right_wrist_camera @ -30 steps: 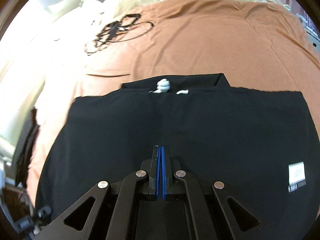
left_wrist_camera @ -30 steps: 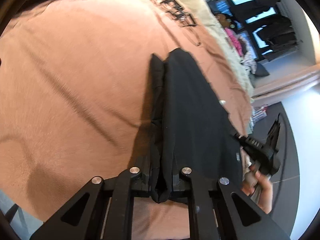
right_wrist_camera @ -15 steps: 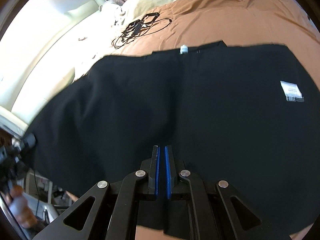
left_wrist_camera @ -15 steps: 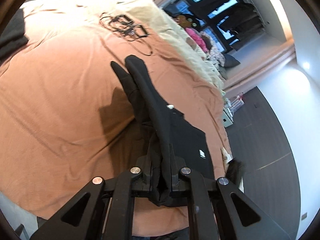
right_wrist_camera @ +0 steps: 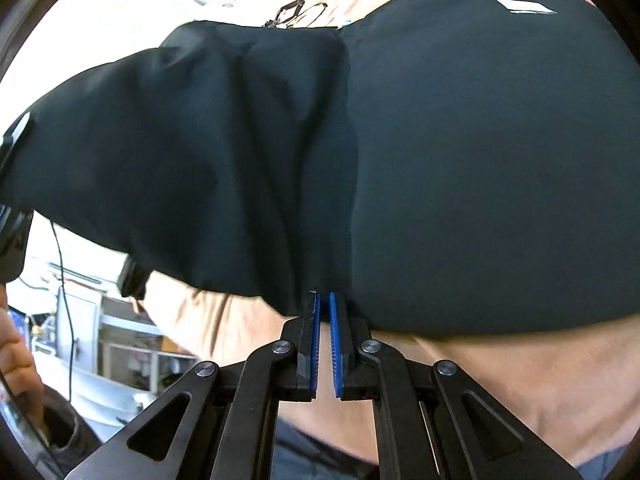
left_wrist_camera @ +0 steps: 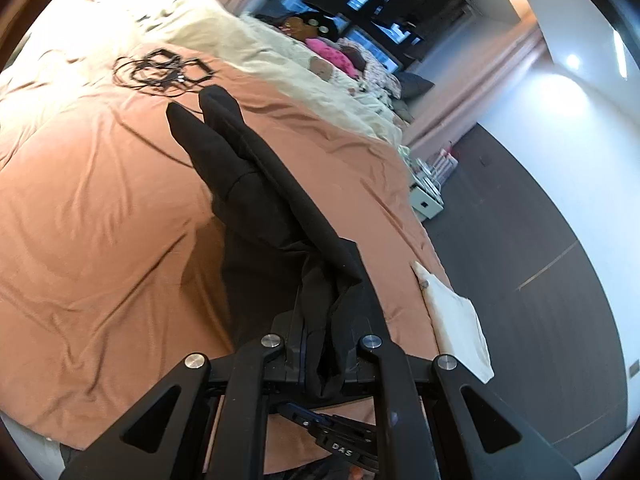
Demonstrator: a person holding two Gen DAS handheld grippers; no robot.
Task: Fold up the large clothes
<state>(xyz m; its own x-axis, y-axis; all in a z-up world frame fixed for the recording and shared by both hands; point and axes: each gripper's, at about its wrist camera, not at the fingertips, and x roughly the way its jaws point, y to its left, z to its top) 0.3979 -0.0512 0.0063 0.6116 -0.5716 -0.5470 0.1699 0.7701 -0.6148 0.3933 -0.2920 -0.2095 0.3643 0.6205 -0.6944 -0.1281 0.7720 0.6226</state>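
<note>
1. Left gripper (left_wrist_camera: 325, 344): its fingers are clamped on a bunched edge of the black garment (left_wrist_camera: 256, 184). The cloth hangs down between the fingers and runs away from them in a raised, narrow ridge.
2. Garment, left view: two rounded ends lie on the orange bedcover (left_wrist_camera: 100, 220), well in from the bed's near edge and just short of a coil of black cables (left_wrist_camera: 160, 70). The part nearest the gripper is lifted off the bed.
3. Garment, right view (right_wrist_camera: 460, 168): it fills most of the frame. Its right portion lies flat on the bedcover (right_wrist_camera: 500, 368); its left portion is draped and lifted, with the room visible beneath it. A white label (right_wrist_camera: 526, 7) sits near its far right corner.
4. Right gripper (right_wrist_camera: 324, 320): the blue-padded fingers stand almost closed, with a thin slit between them. Their tips meet the near hem of the garment; whether cloth is pinched there cannot be told.
5. Beyond the bedcover, at the bed's far side, lies a cream blanket (left_wrist_camera: 256, 48). A white cloth (left_wrist_camera: 460, 328) hangs at the bed's right edge, above the dark floor (left_wrist_camera: 520, 260).
6. A hand (right_wrist_camera: 16, 360) shows at the left margin of the right view.
</note>
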